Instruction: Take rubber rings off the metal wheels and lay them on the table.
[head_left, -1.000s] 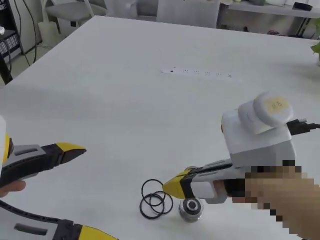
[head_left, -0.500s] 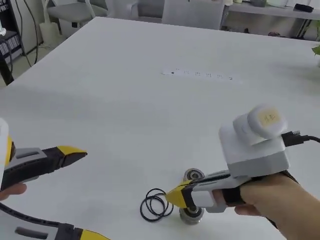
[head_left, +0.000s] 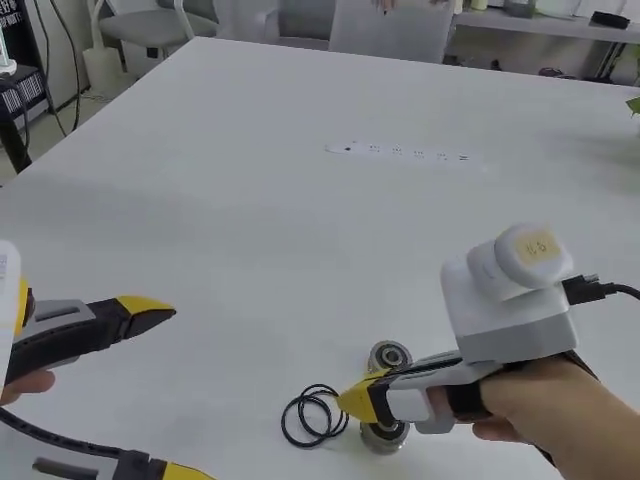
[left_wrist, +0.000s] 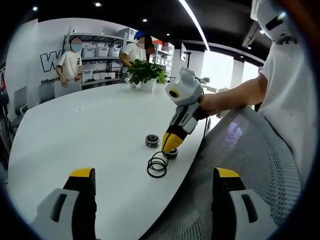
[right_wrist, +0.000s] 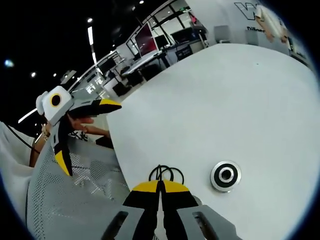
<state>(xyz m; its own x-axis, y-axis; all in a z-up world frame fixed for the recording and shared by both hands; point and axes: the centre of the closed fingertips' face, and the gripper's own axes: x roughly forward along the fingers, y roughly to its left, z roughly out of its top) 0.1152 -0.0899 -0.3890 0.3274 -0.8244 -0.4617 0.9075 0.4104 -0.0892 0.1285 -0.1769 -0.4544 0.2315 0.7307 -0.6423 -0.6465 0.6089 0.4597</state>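
1. Head view: the right claw (head_left: 347, 399) hangs low over the worktop (head_left: 300, 220). Its yellow tips are pressed together with nothing seen between them, and they sit just beside the rubber rings (head_left: 312, 416). The rings are a small heap of overlapping black loops lying flat. One metal wheel (head_left: 389, 356) stands just behind the claw, and a second wheel (head_left: 381, 432) sits half under it. The left claw (head_left: 190, 392) is held well off to the side, jaws wide apart and empty. The yellow label (head_left: 535, 246) on the right claw's cap carries marks too small to read, and so does the white strip (head_left: 400, 152) lying mid-worktop.

2. Left gripper view: the loops lie near the worktop's edge, with a mesh chair (left_wrist: 240, 150) beyond it. I judge that a sideways sweep of the closed tips could push a loop over that edge. The wall lettering (left_wrist: 50, 60) begins with a large "W". People hide the rest, and the smaller line beneath is not legible.

3. Right gripper view: the jaws meet along their length and the loops peep out just past the tips. One wheel sits apart to the side. I cannot tell whether either wheel carries a ring yet. Because the loops overlap, pinching one may well drag up the others. The claw's body, being so close, could nudge the wheel beneath it and set it rolling.
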